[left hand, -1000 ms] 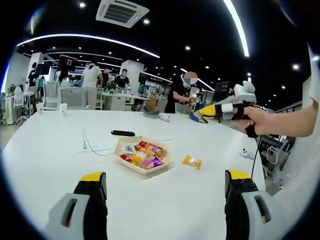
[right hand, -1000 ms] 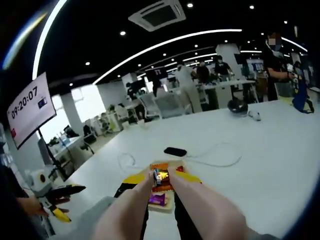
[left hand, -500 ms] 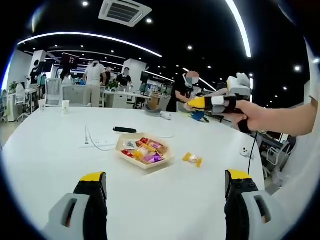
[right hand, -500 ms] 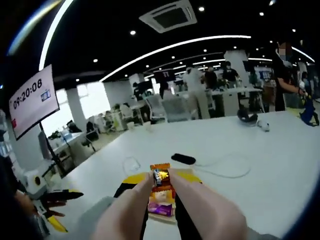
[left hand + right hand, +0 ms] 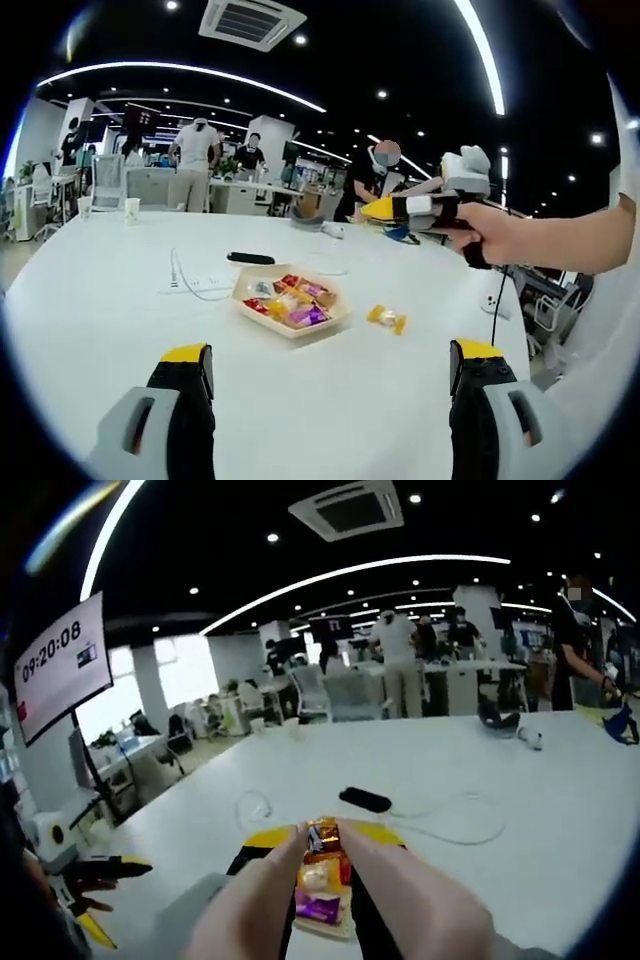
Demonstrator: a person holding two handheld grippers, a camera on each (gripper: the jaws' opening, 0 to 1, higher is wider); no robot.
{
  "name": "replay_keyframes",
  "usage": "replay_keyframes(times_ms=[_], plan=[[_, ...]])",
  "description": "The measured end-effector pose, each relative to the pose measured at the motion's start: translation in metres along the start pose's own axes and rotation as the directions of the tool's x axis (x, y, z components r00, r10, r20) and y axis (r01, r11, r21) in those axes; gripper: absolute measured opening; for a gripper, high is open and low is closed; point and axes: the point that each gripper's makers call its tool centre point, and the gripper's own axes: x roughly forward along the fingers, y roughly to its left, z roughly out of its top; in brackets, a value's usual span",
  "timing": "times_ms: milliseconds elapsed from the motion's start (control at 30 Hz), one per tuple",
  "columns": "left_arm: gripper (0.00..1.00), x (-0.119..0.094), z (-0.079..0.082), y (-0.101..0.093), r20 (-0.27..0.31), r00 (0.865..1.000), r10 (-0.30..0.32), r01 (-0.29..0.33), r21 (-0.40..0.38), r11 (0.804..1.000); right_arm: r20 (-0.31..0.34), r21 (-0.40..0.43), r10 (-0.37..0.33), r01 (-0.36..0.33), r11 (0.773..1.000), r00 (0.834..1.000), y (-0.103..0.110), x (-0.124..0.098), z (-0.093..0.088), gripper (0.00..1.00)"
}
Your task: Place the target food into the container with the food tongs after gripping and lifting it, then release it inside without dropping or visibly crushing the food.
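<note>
A cream paper tray [image 5: 326, 322] holding several bright wrapped candies stands mid-table in the left gripper view. One yellow wrapped candy [image 5: 385, 319] lies loose on the table to its right. My left gripper [image 5: 330, 355] is open and low over the near table. A hand holds my right gripper [image 5: 400, 209] in the air, beyond and right of the tray. In the right gripper view, my right gripper [image 5: 320, 833] is shut on cream food tongs [image 5: 395, 890]. Their tips pinch a small wrapped candy [image 5: 320, 838] above the tray [image 5: 330, 930].
A black phone-like bar [image 5: 250, 259] and a white cable [image 5: 190, 285] lie behind the tray. A paper cup [image 5: 131, 210] stands at the far left. People stand at desks beyond the white table [image 5: 90, 300]. A wall screen [image 5: 62, 665] shows a clock.
In the left gripper view the right gripper has shifted left and slightly up. In the right gripper view the tray has come closer beneath the pinched candy. My left gripper stays open.
</note>
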Motion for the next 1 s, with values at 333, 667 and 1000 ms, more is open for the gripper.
replay_keyframes(times_ms=[333, 667, 1000], plan=[[0.99, -0.003, -0.003, 0.0, -0.008, 1.0, 0.002, -0.002, -0.003, 1.0, 0.005, 0.023, -0.01, 0.01, 1.0, 1.0, -0.011, 0.003, -0.003, 0.22], [0.99, -0.001, -0.001, -0.003, -0.001, 1.0, -0.01, 0.01, -0.012, 1.0, -0.012, 0.038, -0.056, 0.056, 0.998, 0.998, -0.03, -0.014, -0.017, 0.23], [0.99, 0.001, 0.003, -0.01, 0.018, 0.999, -0.031, 0.031, -0.03, 0.999, -0.019, 0.031, -0.09, 0.091, 0.995, 0.996, -0.045, -0.028, -0.022, 0.25]])
